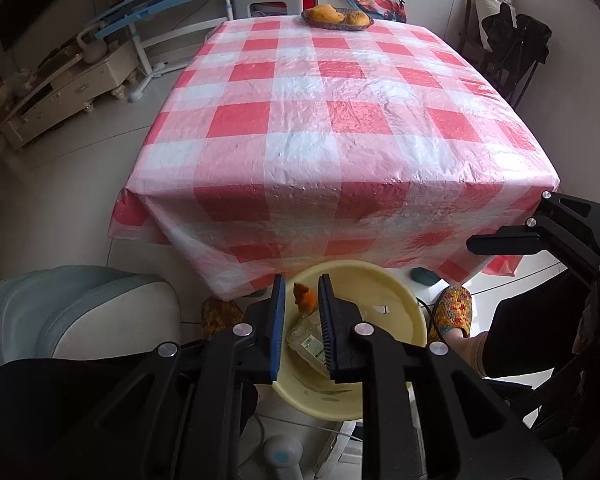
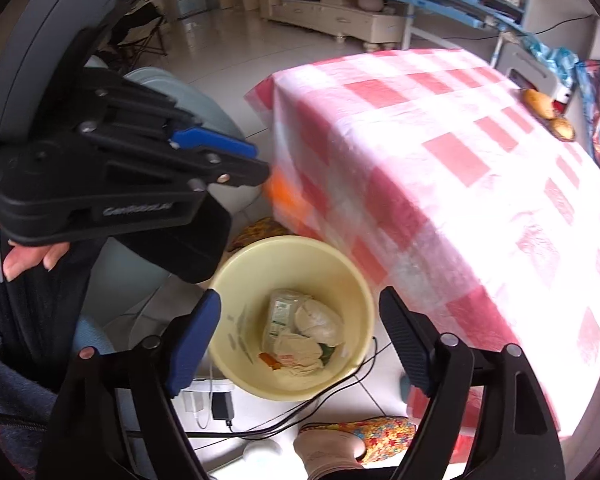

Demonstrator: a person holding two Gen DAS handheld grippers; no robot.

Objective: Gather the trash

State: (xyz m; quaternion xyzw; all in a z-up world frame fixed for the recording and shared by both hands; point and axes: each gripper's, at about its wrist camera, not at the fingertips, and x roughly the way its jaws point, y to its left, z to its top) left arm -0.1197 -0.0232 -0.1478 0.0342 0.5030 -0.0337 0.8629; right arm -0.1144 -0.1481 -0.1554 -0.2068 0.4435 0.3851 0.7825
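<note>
A pale yellow bin (image 1: 404, 304) stands on the floor against the table's near edge. In the left wrist view my left gripper (image 1: 302, 285) hovers over its rim with the jaws a little apart. A small orange scrap (image 1: 304, 299) shows in the gap and touches neither pad. In the right wrist view that scrap is an orange blur (image 2: 283, 194) just past the left gripper (image 2: 260, 168). My right gripper (image 2: 300, 296) stands wide open above the bin (image 2: 240, 268) with nothing in it. A plastic packet (image 2: 280, 312) and crumpled wrappers (image 2: 320, 322) lie in the bin.
The table's red and white checked cloth (image 1: 324, 128) hangs down to the bin. A basket of bread (image 1: 338, 18) sits at its far end. A grey chair (image 1: 80, 312) is to the left. A person's feet in flowery slippers (image 2: 380, 430) and cables (image 2: 284, 420) are on the floor.
</note>
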